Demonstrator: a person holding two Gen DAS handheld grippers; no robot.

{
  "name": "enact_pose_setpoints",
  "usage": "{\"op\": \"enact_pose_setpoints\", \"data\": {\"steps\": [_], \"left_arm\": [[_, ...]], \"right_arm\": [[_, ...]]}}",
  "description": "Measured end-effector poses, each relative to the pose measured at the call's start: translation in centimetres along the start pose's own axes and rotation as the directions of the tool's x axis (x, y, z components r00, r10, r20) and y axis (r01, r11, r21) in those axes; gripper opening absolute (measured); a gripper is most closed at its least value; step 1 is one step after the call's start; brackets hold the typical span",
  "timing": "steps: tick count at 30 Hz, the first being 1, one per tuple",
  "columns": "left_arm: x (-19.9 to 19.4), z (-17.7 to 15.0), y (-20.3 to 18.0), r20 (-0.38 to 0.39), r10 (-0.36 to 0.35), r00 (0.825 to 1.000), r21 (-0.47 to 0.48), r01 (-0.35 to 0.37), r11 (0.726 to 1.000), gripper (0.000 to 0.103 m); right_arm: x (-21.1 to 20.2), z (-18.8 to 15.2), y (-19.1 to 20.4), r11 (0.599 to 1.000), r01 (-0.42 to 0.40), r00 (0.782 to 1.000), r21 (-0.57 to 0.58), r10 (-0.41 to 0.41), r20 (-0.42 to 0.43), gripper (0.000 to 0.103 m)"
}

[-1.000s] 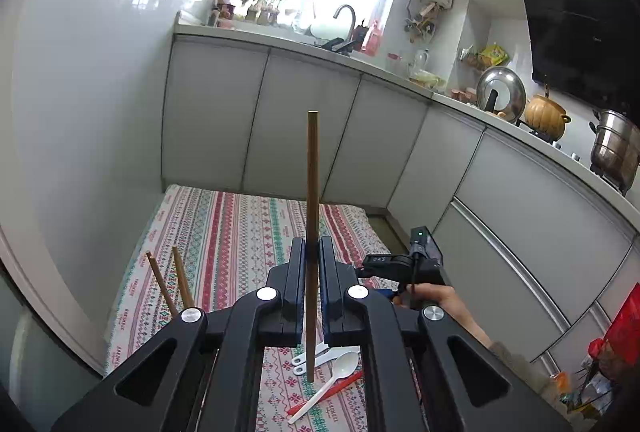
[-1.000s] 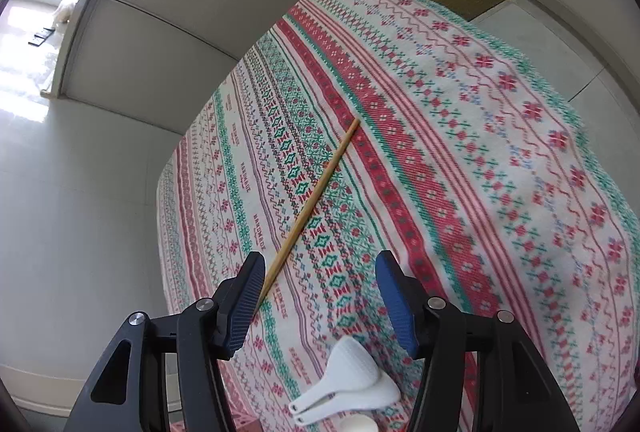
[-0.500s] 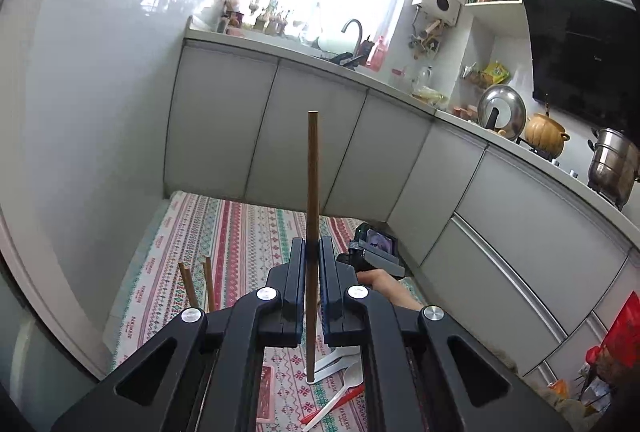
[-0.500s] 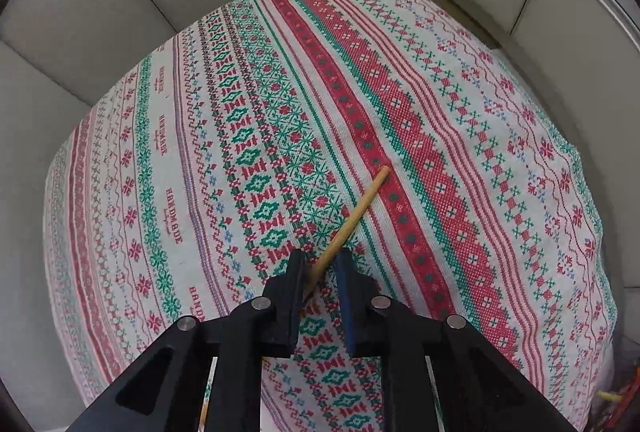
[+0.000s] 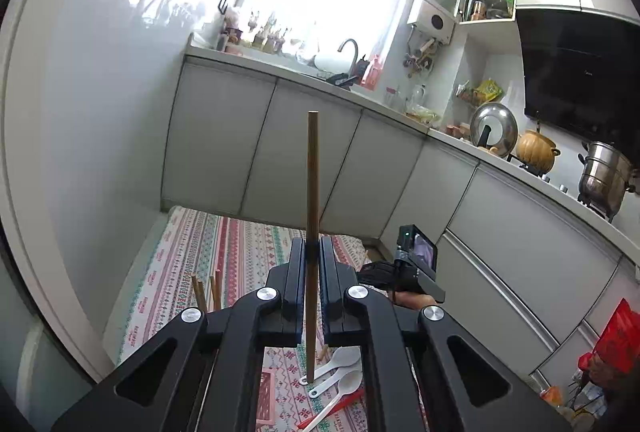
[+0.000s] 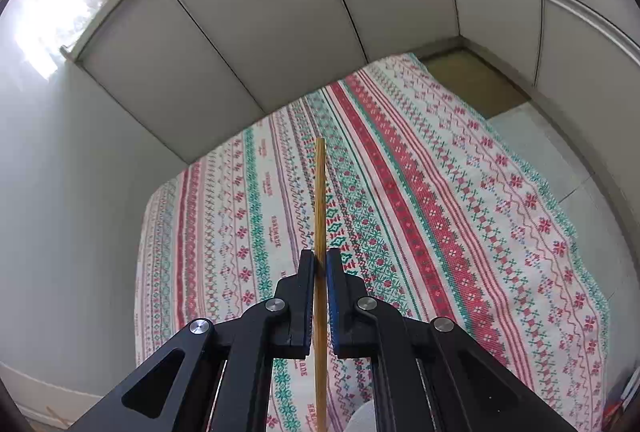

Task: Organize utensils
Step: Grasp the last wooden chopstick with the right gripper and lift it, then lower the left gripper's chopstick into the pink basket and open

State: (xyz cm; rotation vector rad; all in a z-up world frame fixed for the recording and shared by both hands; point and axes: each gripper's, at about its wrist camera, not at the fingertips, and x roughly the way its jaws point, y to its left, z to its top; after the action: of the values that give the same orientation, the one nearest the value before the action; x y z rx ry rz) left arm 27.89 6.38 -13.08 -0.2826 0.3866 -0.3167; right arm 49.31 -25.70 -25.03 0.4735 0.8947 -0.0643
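Observation:
My left gripper [image 5: 309, 244] is shut on a dark wooden chopstick [image 5: 313, 168] that stands upright between its jaws, held over the patterned cloth [image 5: 240, 248]. My right gripper [image 6: 319, 259] is shut on a lighter bamboo chopstick [image 6: 320, 192], lifted clear of the cloth [image 6: 420, 216] and pointing away along the jaws. In the left wrist view the right gripper's body and the hand holding it [image 5: 412, 278] sit low to the right. Two more chopsticks [image 5: 206, 290] stand up at the lower left. White plastic spoons [image 5: 340, 368] and a red utensil [image 5: 340, 406] lie on the cloth below.
Grey cabinet fronts [image 5: 280, 152] wall in the cloth on the far and right sides. The counter above carries a sink tap [image 5: 350, 50], a pot lid [image 5: 494, 128], an orange pot [image 5: 536, 152] and a steel pot [image 5: 604, 176]. A pink basket edge [image 5: 264, 396] shows under my left gripper.
My right gripper closed around the bamboo chopstick that lay on the cloth and lifted it, turning so it points straight ahead. The left gripper drifted a little, still holding its chopstick.

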Motion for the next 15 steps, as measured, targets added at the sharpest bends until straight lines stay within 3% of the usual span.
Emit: {"op": "enact_pose_setpoints", "data": {"steps": [4, 15], "left_arm": [[-1.2, 0.3, 0.3, 0.020, 0.002, 1.000, 0.005, -0.002, 1.000, 0.006], [-3.7, 0.3, 2.1, 0.059, 0.075, 0.995, 0.024, -0.076, 0.997, 0.006]], "right_arm": [[-3.5, -0.9, 1.7, 0.998, -0.018, 0.994, -0.055, 0.024, 0.102, 0.006], [-13.1, -3.2, 4.0, 0.981, -0.057, 0.960, -0.183, 0.104, 0.260, 0.006]]}}
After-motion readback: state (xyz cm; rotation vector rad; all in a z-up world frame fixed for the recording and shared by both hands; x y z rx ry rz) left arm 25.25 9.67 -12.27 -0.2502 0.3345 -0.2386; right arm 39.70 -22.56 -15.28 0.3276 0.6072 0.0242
